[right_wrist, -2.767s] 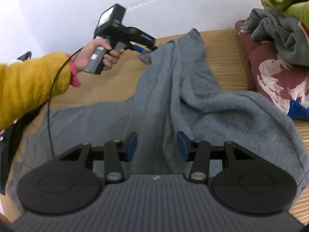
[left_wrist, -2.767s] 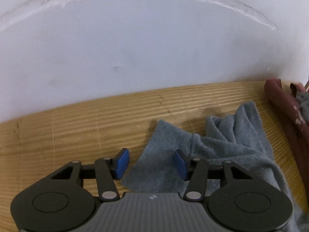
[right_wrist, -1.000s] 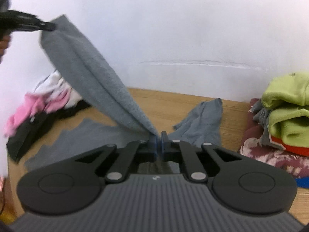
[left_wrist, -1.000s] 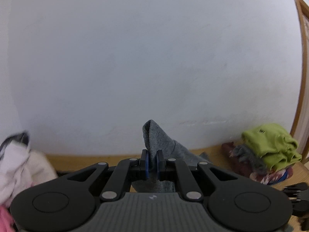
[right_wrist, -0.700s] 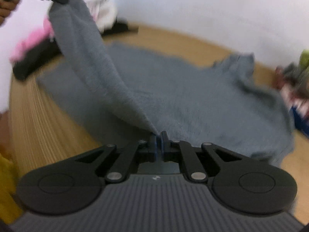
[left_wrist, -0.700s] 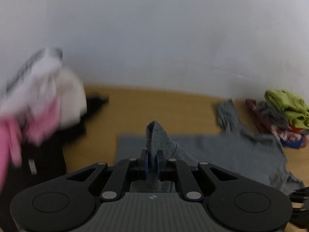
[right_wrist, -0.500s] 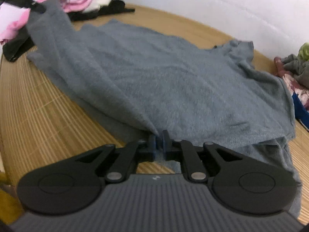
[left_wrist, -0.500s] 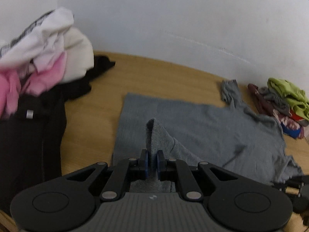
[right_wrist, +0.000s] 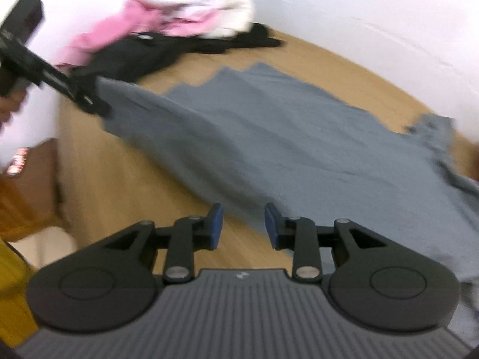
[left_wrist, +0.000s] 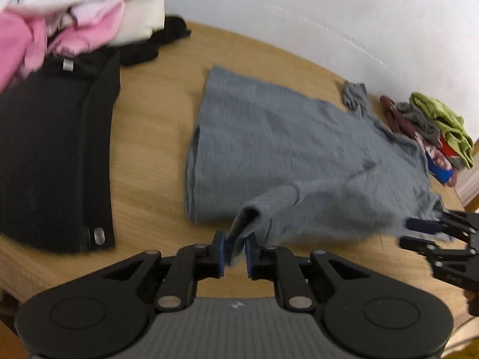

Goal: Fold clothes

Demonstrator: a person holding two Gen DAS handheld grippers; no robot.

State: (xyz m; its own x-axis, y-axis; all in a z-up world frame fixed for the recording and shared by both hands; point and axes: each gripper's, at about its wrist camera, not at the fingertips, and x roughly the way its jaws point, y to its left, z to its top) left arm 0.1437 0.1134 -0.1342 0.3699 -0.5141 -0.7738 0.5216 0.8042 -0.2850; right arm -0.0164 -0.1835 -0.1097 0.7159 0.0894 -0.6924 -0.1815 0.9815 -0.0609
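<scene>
Blue pads of the left gripper (left_wrist: pixel 234 251) stand a little apart, jaws just been opening, w/ a bunched grey corner of the grey shirt (left_wrist: pixel 287 149) still between them; can't tell if the pads still press the cloth. Right gripper (right_wrist: pixel 243 224) has also just been opening: jaws clearly parted, nothing between them, shirt edge lying just beyond its fingertips, not gripped.

Shirt itself lies spread on the wooden table (left_wrist: pixel 149 137), near edge partly folded over, one sleeve poking out at the far end.

Counts, all placed vs the shirt: 1 grey shirt; 1 black garment (left_wrist: pixel 54 137) flat on the table beside its hem end; 1 loose heap of pink and white clothes (left_wrist: pixel 74 15) beyond that black piece; 1 stack of folded clothes (left_wrist: pixel 434 131), green on top, past its sleeve end. 2 grippers, both at its near edge.
</scene>
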